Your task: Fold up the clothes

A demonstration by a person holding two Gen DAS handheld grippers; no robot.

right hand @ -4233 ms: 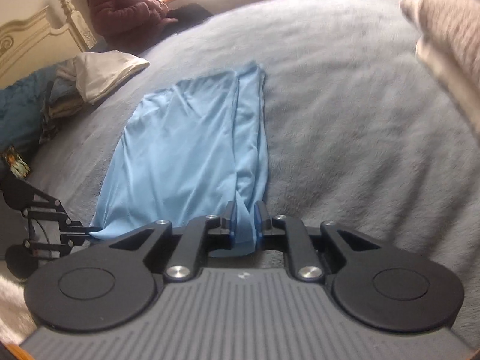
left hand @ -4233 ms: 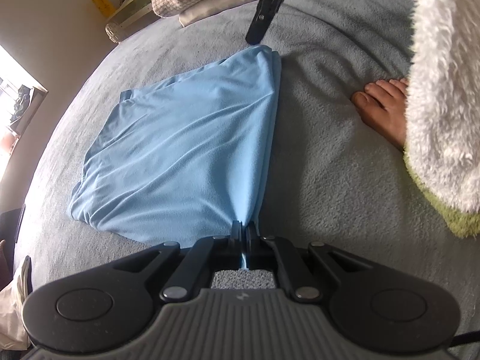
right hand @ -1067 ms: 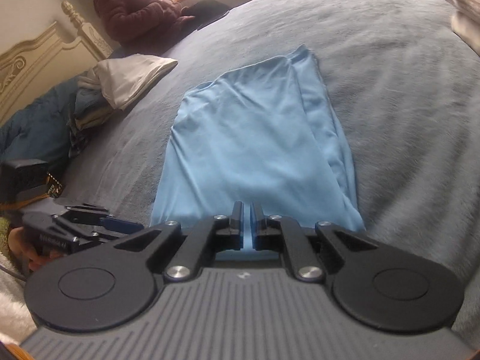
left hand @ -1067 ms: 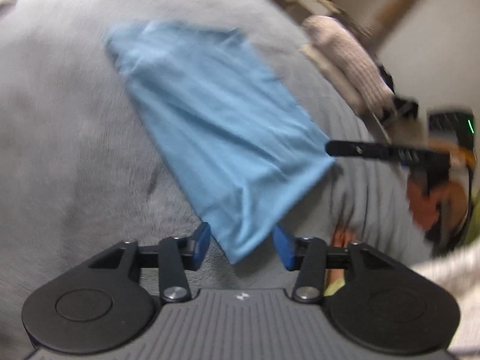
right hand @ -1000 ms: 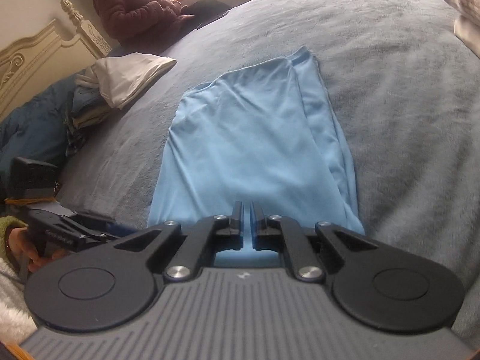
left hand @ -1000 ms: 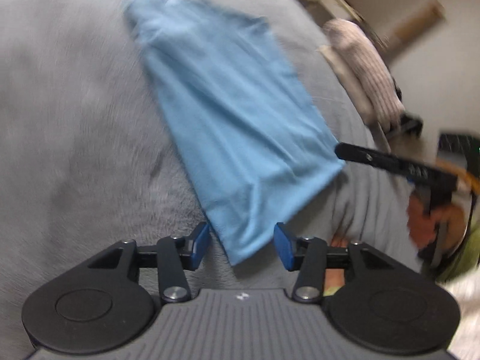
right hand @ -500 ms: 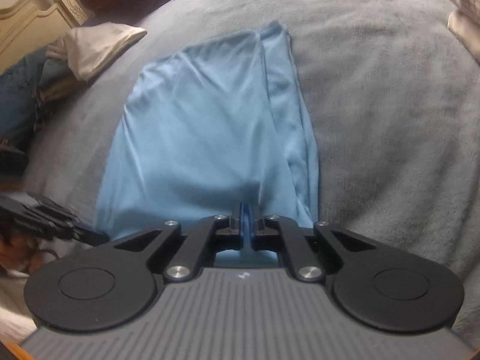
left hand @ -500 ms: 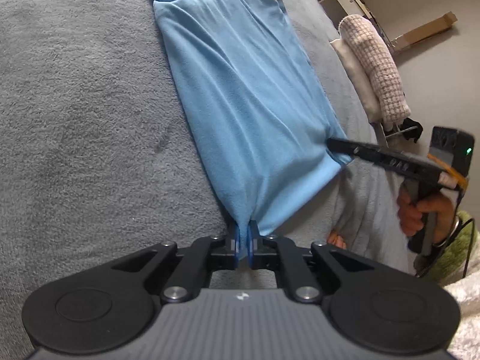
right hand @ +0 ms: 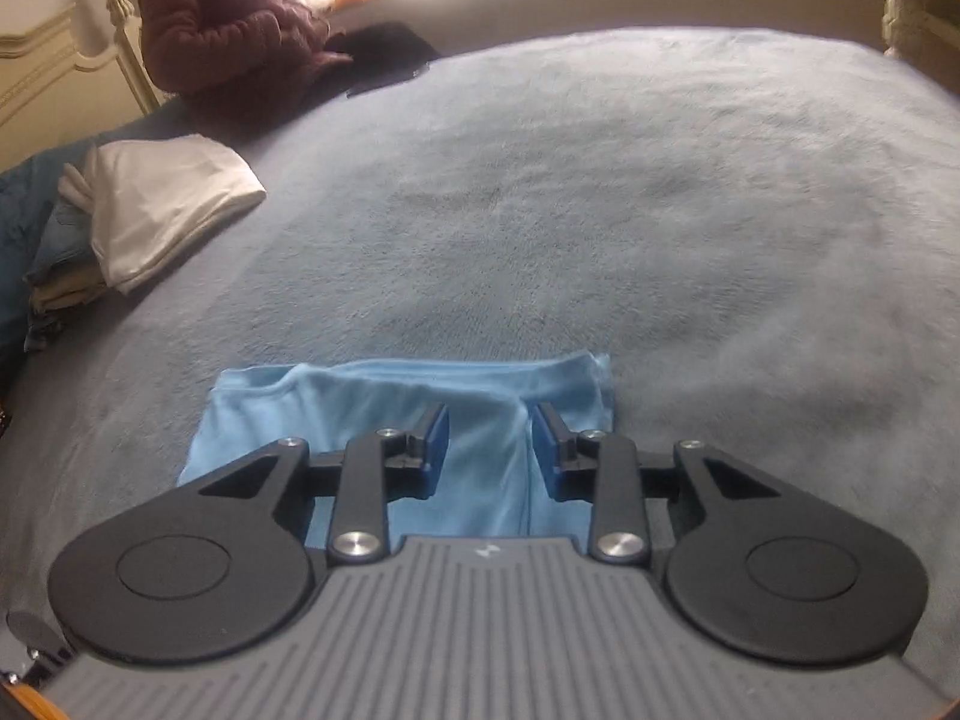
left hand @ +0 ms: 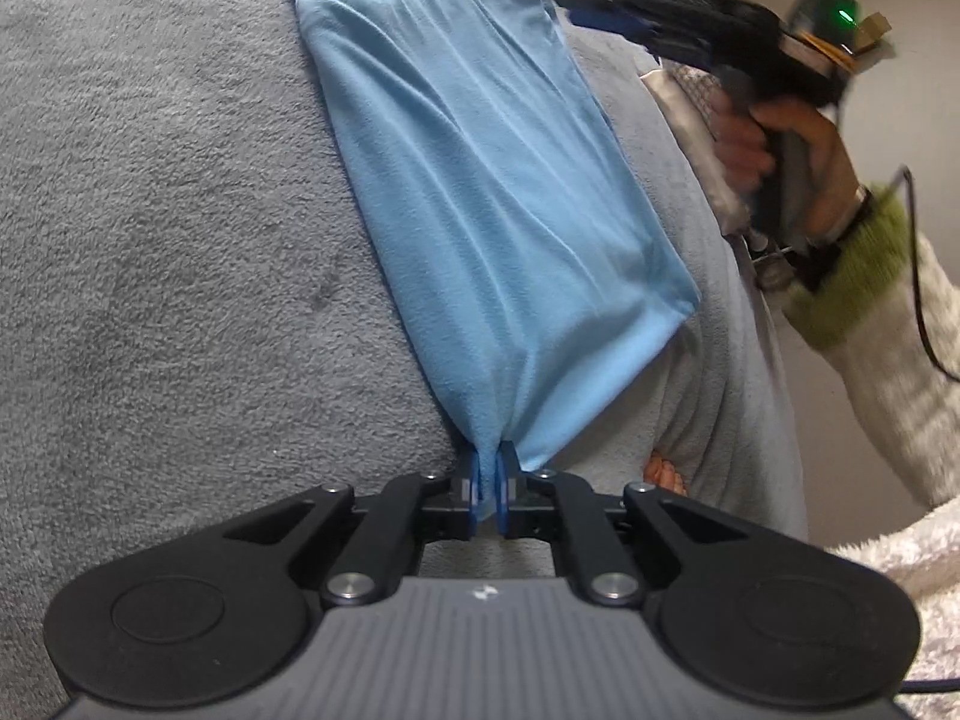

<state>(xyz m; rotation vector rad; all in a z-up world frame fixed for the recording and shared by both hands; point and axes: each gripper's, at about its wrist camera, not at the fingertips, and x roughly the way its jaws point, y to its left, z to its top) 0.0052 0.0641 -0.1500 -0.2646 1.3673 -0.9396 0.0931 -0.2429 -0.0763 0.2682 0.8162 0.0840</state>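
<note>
- Left gripper: jaws pinched tight on the near corner of the light blue garment. Half a second back it held the same corner; a second back its jaws stood wide apart around that corner. The grip is therefore new and looks firm.
- Light blue garment, left-wrist view: a long folded panel lying on the grey fleece blanket, running away from the left gripper toward the top of the frame. Its free near corner lies slack, nothing holding it.
- Right gripper: jaws well apart, holding nothing. Half a second ago they were closed on the garment's near edge; that edge has been let go.
- Right gripper, seen from the left side: raised above the far part of the garment, clear of the cloth, blurred with motion.
- Garment, right-wrist view: its end edge lies flat just beyond and below the open fingers, partly hidden by the gripper body.
- Reading for the task: one hand has released and moved up the cloth, likely to take a fresh hold for the next fold. Fold not yet made.
- Beyond: folded white cloth on a pile at the bed's left side; maroon knit garment by the headboard.
</note>
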